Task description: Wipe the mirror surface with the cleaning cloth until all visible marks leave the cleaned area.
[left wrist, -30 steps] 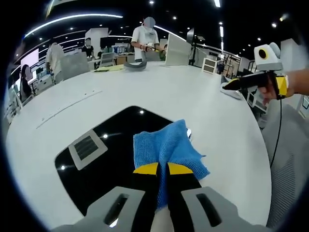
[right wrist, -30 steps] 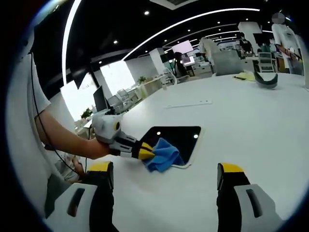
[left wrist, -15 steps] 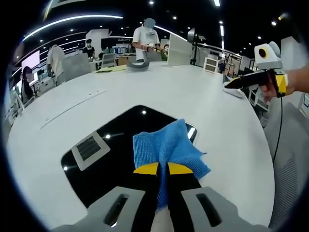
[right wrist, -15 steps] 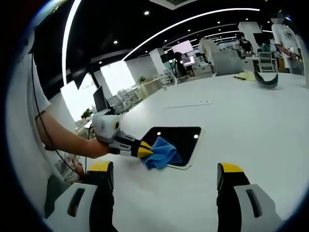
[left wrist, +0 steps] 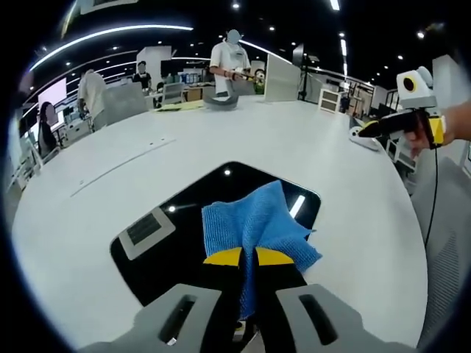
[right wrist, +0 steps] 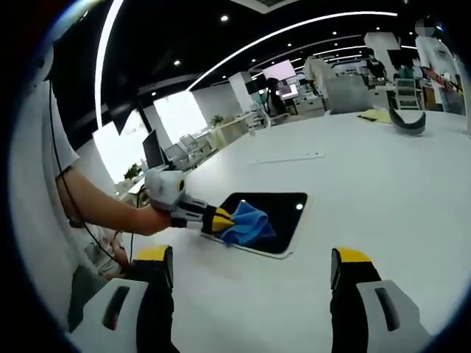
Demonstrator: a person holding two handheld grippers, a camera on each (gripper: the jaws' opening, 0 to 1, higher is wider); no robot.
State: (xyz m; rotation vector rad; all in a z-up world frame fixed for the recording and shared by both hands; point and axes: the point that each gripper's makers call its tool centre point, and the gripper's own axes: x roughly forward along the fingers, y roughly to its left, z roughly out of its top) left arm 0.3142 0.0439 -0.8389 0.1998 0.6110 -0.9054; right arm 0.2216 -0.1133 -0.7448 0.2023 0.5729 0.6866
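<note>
A dark rectangular mirror [left wrist: 191, 220] lies flat on the white table [left wrist: 346, 220], reflecting ceiling lights. My left gripper [left wrist: 247, 259] is shut on a blue cleaning cloth [left wrist: 254, 224], which rests on the mirror's near right part. In the right gripper view the left gripper [right wrist: 221, 220] presses the cloth [right wrist: 249, 223] onto the mirror [right wrist: 283, 213], held by a person's hand. My right gripper [right wrist: 250, 276] stands open above bare table, well apart from the mirror. From the left gripper view it shows as the right gripper [left wrist: 383, 126] at far right, held in a hand.
The round white table [right wrist: 383, 191] stretches far behind the mirror. A grey curved object [left wrist: 219, 101] and yellow sheets [left wrist: 176, 107] lie at its far side, where people stand. A white item [left wrist: 362, 137] sits near the right edge.
The left gripper has drawn the cloth back over the mirror toward its near edge; more of the mirror's far right corner shows now. The right gripper has stayed still.
</note>
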